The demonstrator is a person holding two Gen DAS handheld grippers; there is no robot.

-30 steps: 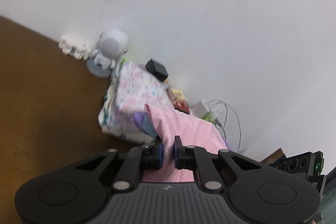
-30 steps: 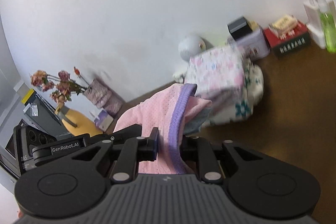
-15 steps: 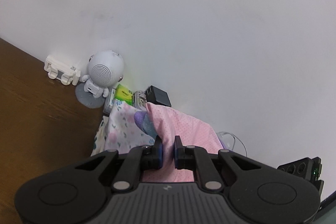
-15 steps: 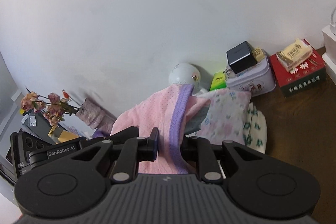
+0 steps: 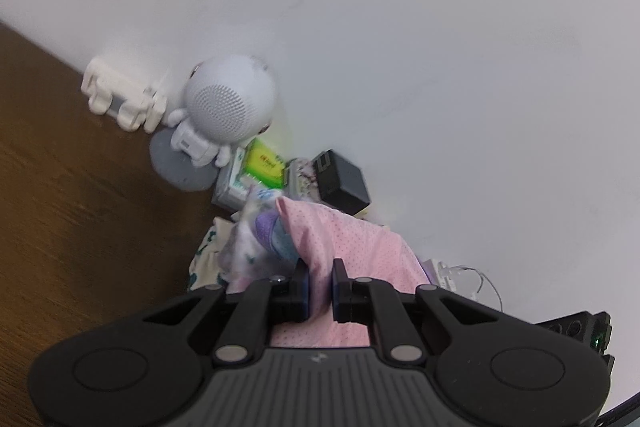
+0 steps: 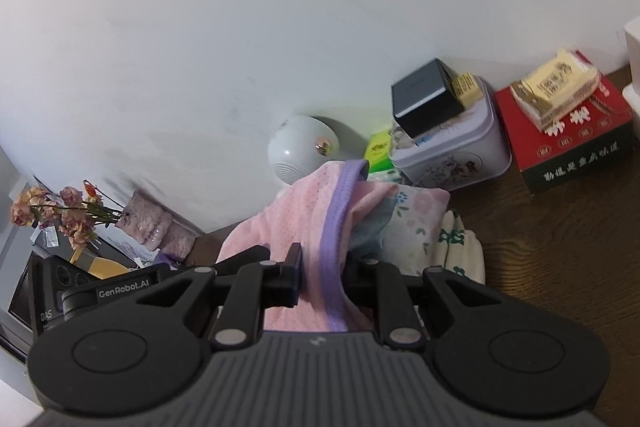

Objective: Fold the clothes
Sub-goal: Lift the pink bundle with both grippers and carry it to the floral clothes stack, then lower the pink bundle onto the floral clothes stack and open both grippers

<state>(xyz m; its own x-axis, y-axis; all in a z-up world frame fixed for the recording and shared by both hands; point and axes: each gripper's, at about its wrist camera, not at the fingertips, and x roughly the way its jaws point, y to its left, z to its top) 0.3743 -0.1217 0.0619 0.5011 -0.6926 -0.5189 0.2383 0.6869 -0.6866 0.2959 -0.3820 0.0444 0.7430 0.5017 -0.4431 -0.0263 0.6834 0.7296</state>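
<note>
A pink dotted garment with a purple trim band is held up between both grippers. My left gripper is shut on one pink edge. My right gripper is shut on the edge with the purple band. Just beyond the garment lies a stack of folded floral clothes on the brown table; it also shows in the left wrist view. The lower part of the pink garment is hidden behind the gripper bodies.
Along the white wall stand a white round robot speaker, a white plastic holder, a green box, a tin with a black box on it, and a red box. Dried flowers stand at the left.
Both grippers moved forward toward the wall with the pink garment; the speaker, tin and boxes look nearer and larger, and the garment now hangs over the folded stack.
</note>
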